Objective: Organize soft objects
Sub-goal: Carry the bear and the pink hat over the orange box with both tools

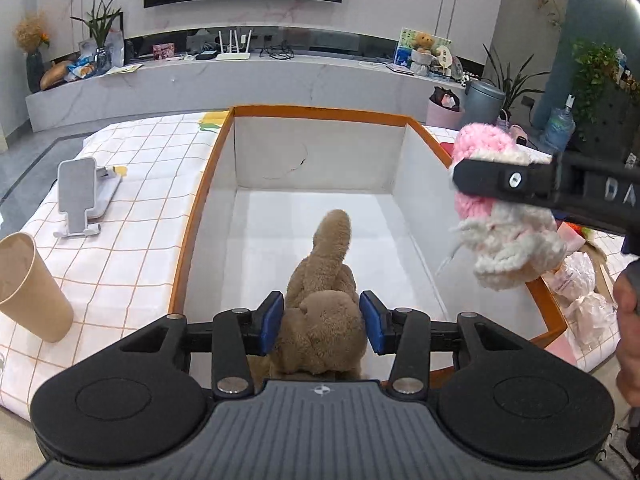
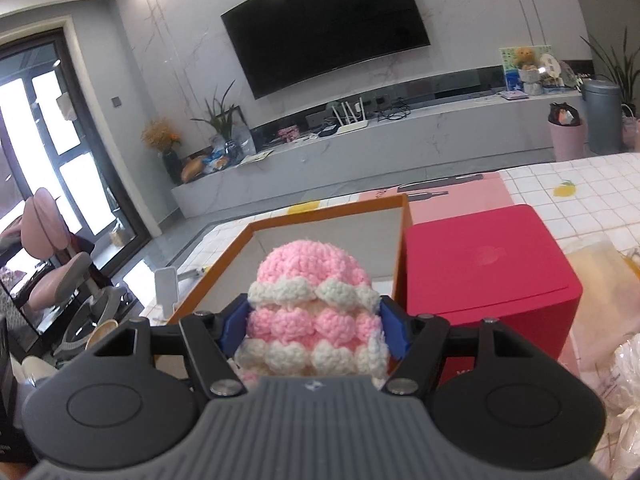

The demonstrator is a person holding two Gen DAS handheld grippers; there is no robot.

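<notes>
Orange-rimmed and white inside, the open box (image 1: 400, 176) dominates a checked tablecloth (image 1: 132, 184) in a living room, directly ahead of and below both tools. Beside it, just right of the right gripper, stands a red box (image 2: 488, 268) bearing a faint embossed mark too blurred to read. The left gripper (image 1: 322, 322), blue pads closed on a brown plush toy (image 1: 320, 292), holds it over the box's near end, the toy's long axis pointing straight ahead from the fingers toward the far wall. The right gripper (image 2: 314, 322) is clamped around a pink-and-white crocheted toy (image 2: 312, 304) that hangs at the box's right rim, not yet over the floor. The left hand looks nearer to a drop, needing only to release; the right must likely travel leftward first. Only the letters "DA" show on the right tool's body. A paper cup (image 1: 28, 284) and a phone stand (image 1: 78, 196) lie left of the left gripper.
</notes>
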